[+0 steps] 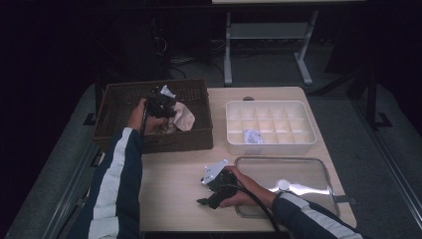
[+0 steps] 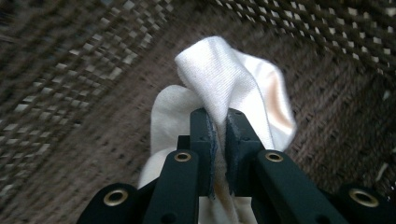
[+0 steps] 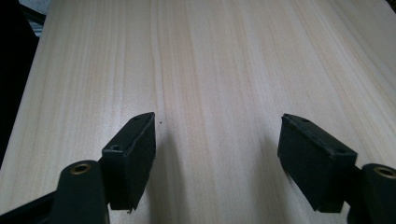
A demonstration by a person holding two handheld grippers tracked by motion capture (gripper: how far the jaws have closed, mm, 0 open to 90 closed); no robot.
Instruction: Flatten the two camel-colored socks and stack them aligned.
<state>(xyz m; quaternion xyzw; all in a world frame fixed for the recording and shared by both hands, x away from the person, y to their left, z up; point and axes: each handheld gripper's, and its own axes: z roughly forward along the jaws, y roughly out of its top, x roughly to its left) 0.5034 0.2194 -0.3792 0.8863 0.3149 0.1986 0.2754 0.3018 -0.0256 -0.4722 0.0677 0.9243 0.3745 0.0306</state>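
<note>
- Left gripper view has the cream cloth (image 2: 224, 84) pinched between the two black jaws of the left gripper (image 2: 219, 135), the pads pressed tight on a fold with fabric bunching above and below them
- High view puts that cloth (image 1: 183, 118) inside the wicker basket (image 1: 119, 99), toward the basket's right half, with the left gripper (image 1: 160, 105) down in the basket on top of it (the jaw tips themselves are hard to make out from up here)
- A striped sleeve (image 1: 115, 184) runs from the near edge of the table up over the basket's front wall
- Just right of the basket sits a white divider tray (image 1: 308, 124), with a small crumpled white piece (image 1: 253, 136) in one of its front cells
- Further from the basket, in front of that tray, lies a clear lid (image 1: 308, 172) flat on the wooden table (image 1: 169, 174)
- Between the basket and the lid, nearer the table's front edge, the right gripper (image 1: 209, 191) rests in the person's hand; in the right gripper view (image 3: 217, 149) its jaws stand wide apart with nothing between them, just bare wood
</note>
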